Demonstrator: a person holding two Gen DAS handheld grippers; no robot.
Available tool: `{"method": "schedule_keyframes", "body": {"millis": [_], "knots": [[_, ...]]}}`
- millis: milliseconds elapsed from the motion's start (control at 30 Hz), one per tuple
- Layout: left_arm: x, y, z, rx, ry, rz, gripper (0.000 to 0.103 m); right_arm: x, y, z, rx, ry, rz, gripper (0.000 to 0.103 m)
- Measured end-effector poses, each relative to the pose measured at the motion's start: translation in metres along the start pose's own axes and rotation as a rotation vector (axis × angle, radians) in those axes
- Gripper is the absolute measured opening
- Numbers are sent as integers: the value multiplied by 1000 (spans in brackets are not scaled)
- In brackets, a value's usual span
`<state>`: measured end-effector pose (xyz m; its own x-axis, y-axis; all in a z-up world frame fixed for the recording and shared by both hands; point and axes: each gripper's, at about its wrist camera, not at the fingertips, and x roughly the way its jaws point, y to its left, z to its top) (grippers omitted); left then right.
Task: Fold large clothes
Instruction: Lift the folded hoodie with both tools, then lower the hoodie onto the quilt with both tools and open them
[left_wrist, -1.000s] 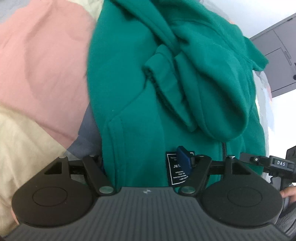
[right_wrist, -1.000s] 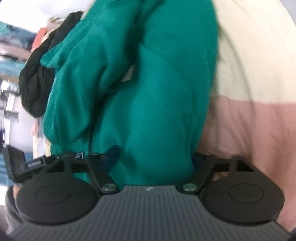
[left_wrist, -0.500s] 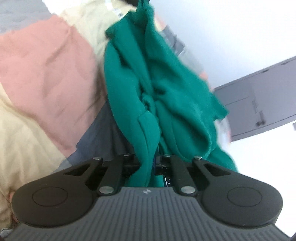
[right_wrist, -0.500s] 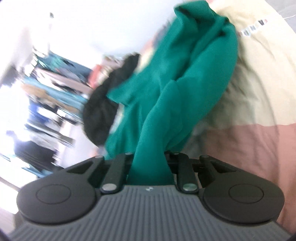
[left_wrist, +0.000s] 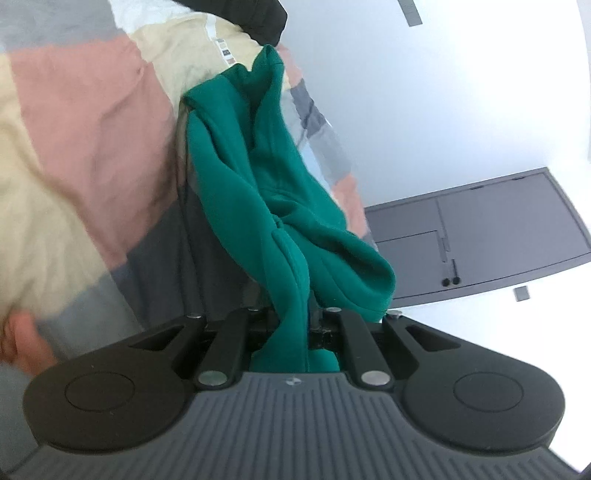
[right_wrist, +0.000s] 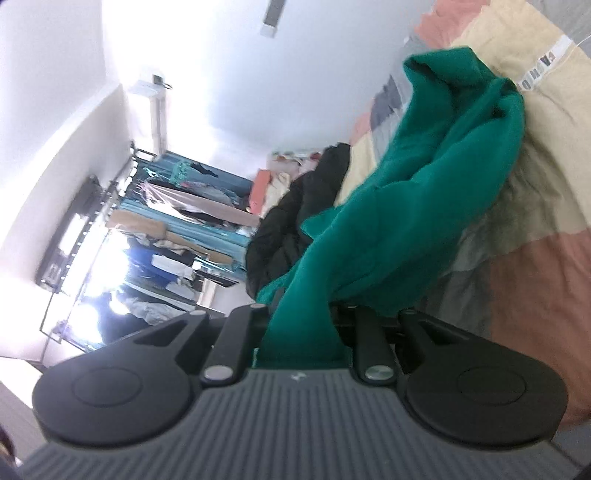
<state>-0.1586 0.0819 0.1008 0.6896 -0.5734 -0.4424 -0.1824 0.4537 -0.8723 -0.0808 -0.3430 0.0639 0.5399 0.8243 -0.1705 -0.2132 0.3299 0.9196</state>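
Note:
A green fleece garment (left_wrist: 258, 177) hangs bunched and stretched above a patchwork bed cover (left_wrist: 85, 122). My left gripper (left_wrist: 291, 317) is shut on one edge of it, the cloth pinched between the jaws. My right gripper (right_wrist: 303, 321) is shut on another edge of the same green garment (right_wrist: 424, 206), which runs up and away to its far end over the bed. The fingertips of both grippers are hidden by the cloth.
The bed cover (right_wrist: 535, 288) has pink, cream and grey patches. A black garment (right_wrist: 295, 218) lies on the bed's far side with more piled clothes. A clothes rack (right_wrist: 177, 221) stands by the wall. A grey door (left_wrist: 480, 236) is behind the bed.
Both grippers closed on the green garment and lifted it off the bed. The garment went from lying spread under the open jaws to hanging stretched and bunched.

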Motion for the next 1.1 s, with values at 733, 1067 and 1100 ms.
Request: {"method": "schedule_keyframes", "body": {"millis": [733,1067,1100], "knots": [[59,-96,101,220,-217,-70,11,51,21,109,141,-244,-142,21],[180,-90,189,327,-234,92,13,148,-62,196,166,-278,-242,20],[190,-80,195,315,-226,95,13,155,-73,199,150,-273,-251,21]]}}
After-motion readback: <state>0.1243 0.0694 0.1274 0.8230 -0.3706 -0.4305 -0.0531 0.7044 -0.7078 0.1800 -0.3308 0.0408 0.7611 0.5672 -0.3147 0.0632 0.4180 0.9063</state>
